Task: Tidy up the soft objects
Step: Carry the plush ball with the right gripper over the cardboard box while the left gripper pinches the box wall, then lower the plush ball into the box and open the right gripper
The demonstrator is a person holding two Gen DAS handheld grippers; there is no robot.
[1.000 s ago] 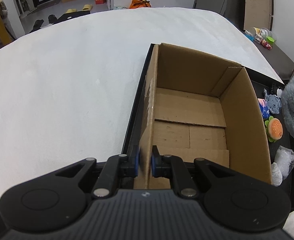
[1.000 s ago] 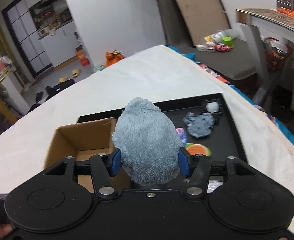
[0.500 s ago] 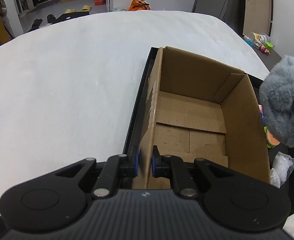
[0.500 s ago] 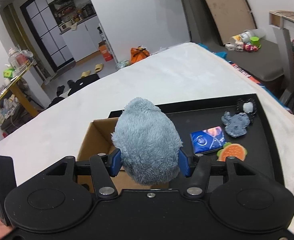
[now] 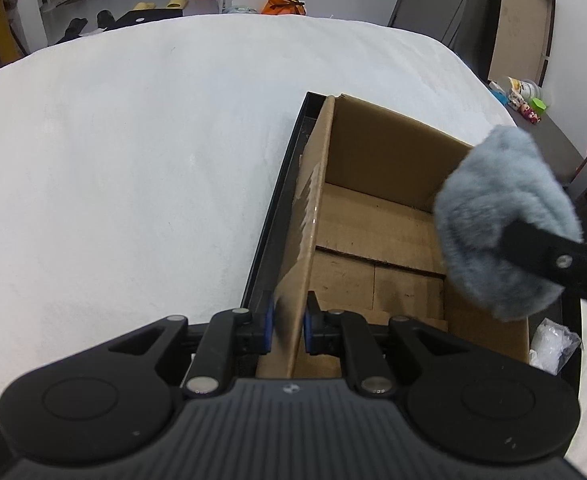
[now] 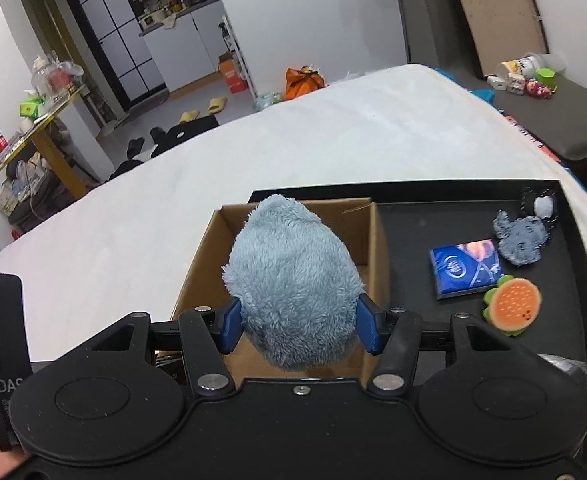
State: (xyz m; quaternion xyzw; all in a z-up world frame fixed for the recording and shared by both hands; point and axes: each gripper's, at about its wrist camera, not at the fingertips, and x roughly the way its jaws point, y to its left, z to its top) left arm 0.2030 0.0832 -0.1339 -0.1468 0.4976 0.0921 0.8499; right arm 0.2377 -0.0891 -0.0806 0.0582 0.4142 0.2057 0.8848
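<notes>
My right gripper (image 6: 297, 328) is shut on a fluffy grey-blue plush (image 6: 293, 280) and holds it above the open cardboard box (image 6: 375, 248). In the left wrist view the plush (image 5: 505, 220) hangs over the box's right wall. My left gripper (image 5: 287, 322) is shut on the box's left wall (image 5: 305, 236). The box floor (image 5: 373, 248) is bare. The box stands at the left end of a black tray (image 6: 433, 216).
On the tray to the right of the box lie a blue tissue pack (image 6: 466, 268), a small grey plush (image 6: 521, 238), a burger toy (image 6: 511, 306) and a black-and-white item (image 6: 541, 206). A clear plastic bag (image 5: 553, 344) lies at the tray's near end. The tray rests on a white bed (image 5: 133, 160).
My right gripper has carried the plush leftward from over the tray to above the box. My left gripper has kept its hold on the box wall.
</notes>
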